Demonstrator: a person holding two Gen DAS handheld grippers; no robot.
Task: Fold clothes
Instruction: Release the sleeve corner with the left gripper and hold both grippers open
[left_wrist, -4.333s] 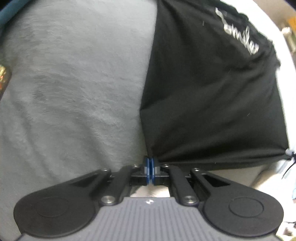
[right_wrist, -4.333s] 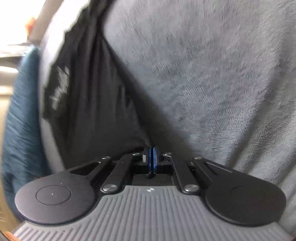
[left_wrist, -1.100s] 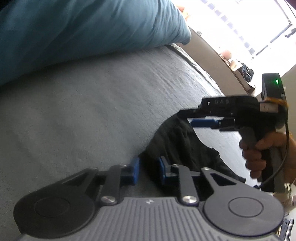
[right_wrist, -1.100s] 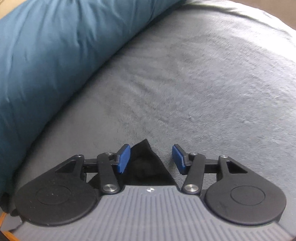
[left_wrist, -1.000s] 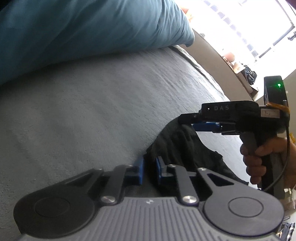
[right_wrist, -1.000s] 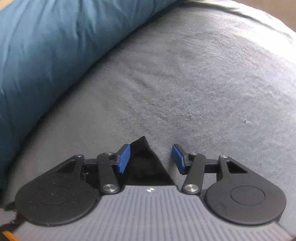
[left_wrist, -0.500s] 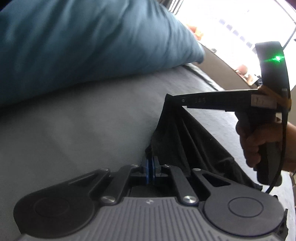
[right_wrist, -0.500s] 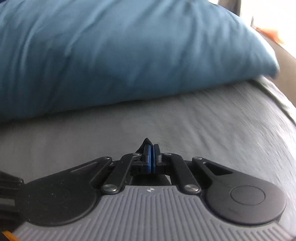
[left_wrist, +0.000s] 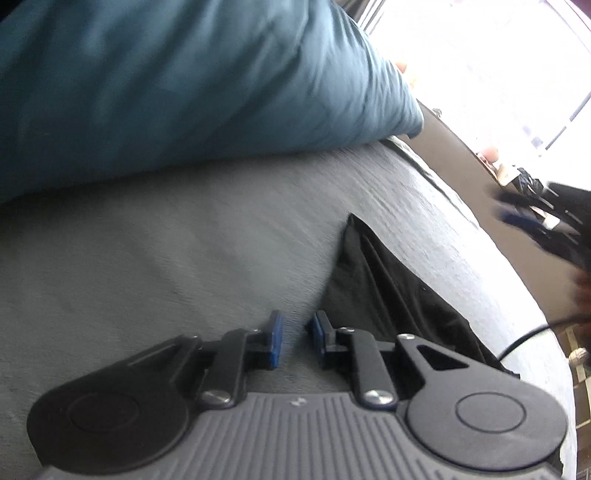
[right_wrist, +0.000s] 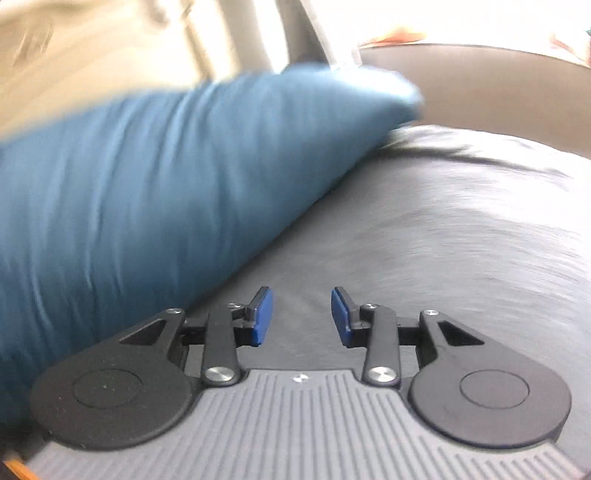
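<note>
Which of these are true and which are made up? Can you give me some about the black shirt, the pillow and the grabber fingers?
1. The black shirt lies on the grey blanket. True.
2. The left gripper squeezes the shirt. False: its fingers are opening, with only blanket between them.
3. The pillow is red. False: it is blue.
4. The right gripper holds nothing. True: its fingers are opening over bare blanket.
5. The pillow sits on top of the shirt. False: they lie apart.

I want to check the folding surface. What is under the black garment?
The black garment lies on a grey blanket, which shows on both sides of it. The part directly beneath is covered, so anything hidden there cannot be seen.
</note>
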